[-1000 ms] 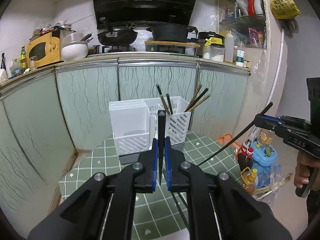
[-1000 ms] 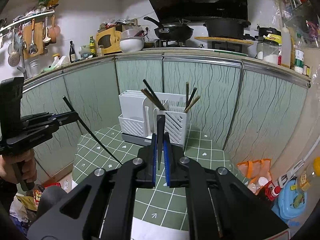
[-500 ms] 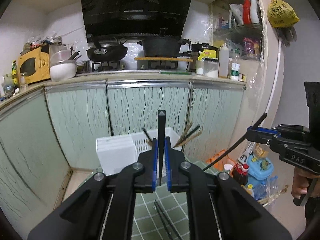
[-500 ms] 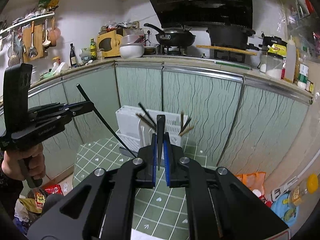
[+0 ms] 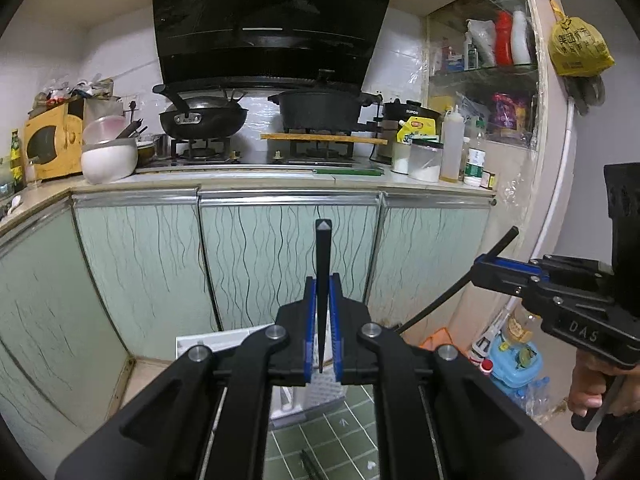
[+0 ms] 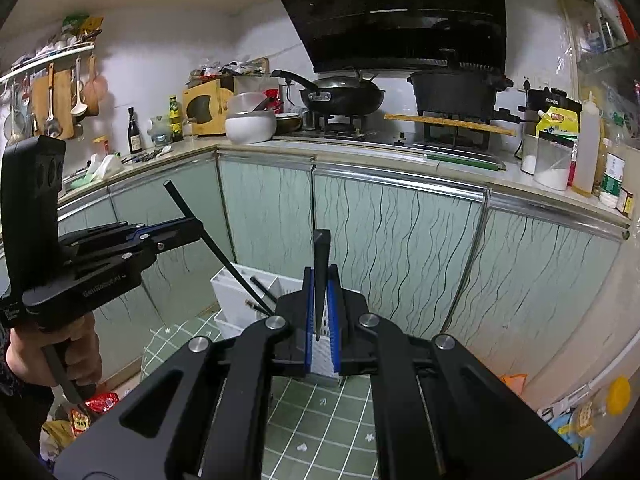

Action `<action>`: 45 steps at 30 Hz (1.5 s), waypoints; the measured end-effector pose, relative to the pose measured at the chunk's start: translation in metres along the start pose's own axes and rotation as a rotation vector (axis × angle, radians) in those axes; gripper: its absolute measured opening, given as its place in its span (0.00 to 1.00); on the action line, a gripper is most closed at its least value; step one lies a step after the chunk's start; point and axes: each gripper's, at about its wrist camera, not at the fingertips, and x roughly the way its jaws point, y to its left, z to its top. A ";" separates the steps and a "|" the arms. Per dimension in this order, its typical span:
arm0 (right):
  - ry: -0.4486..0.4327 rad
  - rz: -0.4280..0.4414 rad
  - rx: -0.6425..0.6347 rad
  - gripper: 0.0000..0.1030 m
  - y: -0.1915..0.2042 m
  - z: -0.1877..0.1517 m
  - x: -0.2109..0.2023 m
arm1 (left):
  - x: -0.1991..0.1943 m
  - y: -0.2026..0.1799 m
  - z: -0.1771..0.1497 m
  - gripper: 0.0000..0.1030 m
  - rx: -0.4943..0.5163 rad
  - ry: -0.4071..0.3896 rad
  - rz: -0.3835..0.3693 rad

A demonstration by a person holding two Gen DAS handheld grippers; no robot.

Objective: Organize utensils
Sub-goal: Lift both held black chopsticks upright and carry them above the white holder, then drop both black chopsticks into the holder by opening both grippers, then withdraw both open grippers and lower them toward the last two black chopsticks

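My left gripper [image 5: 322,284] is shut on a black chopstick [image 5: 323,248] that stands upright between its blue pads. In the right wrist view the same gripper [image 6: 196,226] appears at the left with its chopstick [image 6: 224,256] slanting down toward the holder. My right gripper [image 6: 322,276] is shut on a second black chopstick [image 6: 322,248], also upright. It shows at the right [image 5: 482,268] in the left wrist view, its stick [image 5: 452,292] slanting down-left. The white utensil holder [image 6: 240,292] [image 5: 224,340] stands below both grippers on the green checked table, mostly hidden behind the fingers. A few dark chopsticks [image 6: 262,288] stick out of it.
Green patterned cabinet doors [image 5: 280,260] face me, with the counter, stove, wok [image 5: 202,118] and black pot [image 5: 320,110] above. Another dark chopstick [image 5: 310,462] lies on the green table cloth [image 6: 328,420]. Bottles and bags [image 5: 516,360] crowd the floor at the right. A person's hand [image 6: 76,356] grips each handle.
Both grippers have risen with their chopsticks still held. The holder and table have dropped low in both views, and the counter and stove now fill the middle.
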 end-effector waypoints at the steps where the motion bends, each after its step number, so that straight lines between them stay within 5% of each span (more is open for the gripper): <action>1: 0.001 0.000 0.000 0.06 -0.001 0.002 0.003 | 0.004 0.000 0.002 0.06 0.007 -0.001 0.002; 13: 0.045 -0.028 0.019 0.06 -0.026 0.003 0.069 | 0.068 0.008 -0.009 0.06 0.065 0.005 0.033; 24: 0.107 -0.051 0.013 0.07 -0.032 -0.015 0.112 | 0.100 0.018 -0.031 0.08 0.063 0.059 -0.028; 26: 0.117 -0.067 0.024 0.23 -0.037 -0.019 0.113 | 0.097 0.020 -0.035 0.44 0.076 0.049 0.003; 27: 0.110 -0.082 0.032 0.55 -0.039 -0.021 0.110 | 0.094 0.020 -0.036 0.85 0.079 0.037 0.017; 28: 0.093 -0.095 0.033 0.75 -0.041 -0.023 0.106 | 0.088 0.021 -0.038 0.95 0.083 0.006 0.043; 30: 0.079 -0.085 0.034 0.75 -0.043 -0.026 0.098 | 0.075 0.022 -0.040 0.95 0.108 -0.049 0.064; 36: 0.068 -0.092 0.033 0.92 -0.041 -0.036 0.076 | 0.060 0.030 -0.044 0.95 0.096 -0.008 0.101; 45: 0.069 -0.095 0.008 0.92 -0.023 -0.055 0.043 | 0.024 0.041 -0.057 0.95 -0.028 -0.003 0.127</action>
